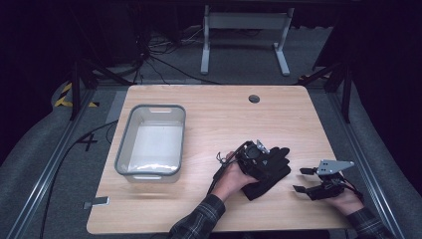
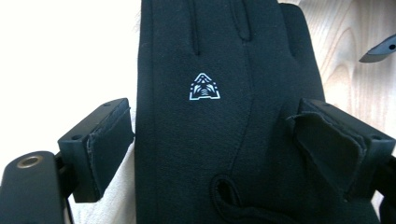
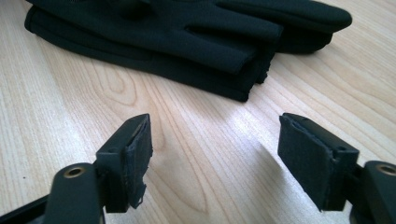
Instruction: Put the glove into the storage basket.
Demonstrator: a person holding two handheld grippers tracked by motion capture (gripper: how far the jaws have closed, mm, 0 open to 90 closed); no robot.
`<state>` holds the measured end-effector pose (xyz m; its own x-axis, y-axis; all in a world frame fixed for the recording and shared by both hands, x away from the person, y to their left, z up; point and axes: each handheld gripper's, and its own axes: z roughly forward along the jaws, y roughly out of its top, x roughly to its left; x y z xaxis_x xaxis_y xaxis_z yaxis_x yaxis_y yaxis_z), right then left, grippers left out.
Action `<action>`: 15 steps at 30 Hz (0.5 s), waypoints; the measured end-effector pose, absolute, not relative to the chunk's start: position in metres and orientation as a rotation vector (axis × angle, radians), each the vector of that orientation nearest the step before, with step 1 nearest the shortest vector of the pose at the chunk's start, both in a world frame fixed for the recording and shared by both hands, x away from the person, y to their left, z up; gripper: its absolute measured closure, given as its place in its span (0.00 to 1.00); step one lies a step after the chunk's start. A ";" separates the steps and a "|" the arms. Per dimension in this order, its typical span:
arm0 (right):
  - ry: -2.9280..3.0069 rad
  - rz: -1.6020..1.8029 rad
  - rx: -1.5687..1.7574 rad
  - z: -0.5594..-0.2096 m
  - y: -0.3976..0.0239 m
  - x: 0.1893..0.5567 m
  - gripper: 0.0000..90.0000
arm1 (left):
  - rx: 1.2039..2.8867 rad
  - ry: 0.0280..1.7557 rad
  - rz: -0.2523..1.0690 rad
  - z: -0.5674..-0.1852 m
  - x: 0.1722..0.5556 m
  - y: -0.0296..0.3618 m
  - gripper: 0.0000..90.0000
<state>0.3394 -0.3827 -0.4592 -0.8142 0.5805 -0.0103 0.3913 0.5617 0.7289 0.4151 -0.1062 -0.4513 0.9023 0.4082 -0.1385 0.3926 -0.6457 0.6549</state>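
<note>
So both tools are wide open and holding nothing: left tool (image 1: 254, 158) hovers over the black gloves (image 1: 268, 172) on the surface (image 1: 219, 114), right tool (image 1: 311, 181) sits just beside. Looks like they're stacked; next I'd probably grab them for the bin (image 1: 124, 149).

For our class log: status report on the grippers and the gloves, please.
Left hand-held gripper open, jaws astride stacked black fabric gloves, not pressing. Right hand-held gripper open over bare wooden table, beside gloves. Nothing in the way.
</note>
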 end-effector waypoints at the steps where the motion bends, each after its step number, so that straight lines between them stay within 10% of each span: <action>1: 2.551 1.094 0.808 -0.460 -0.383 0.340 0.30 | 2.340 0.569 0.028 -0.451 0.415 -0.106 0.13; 15: 2.560 1.082 0.806 -0.463 -0.380 0.340 0.26 | 2.369 0.526 0.017 -0.459 0.412 -0.109 0.19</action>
<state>0.3401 -0.3803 -0.4633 -0.8167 0.5770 -0.0114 0.3938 0.5716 0.7198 0.4124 -0.1090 -0.4585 0.9175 0.3758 -0.1299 0.3666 -0.6731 0.6423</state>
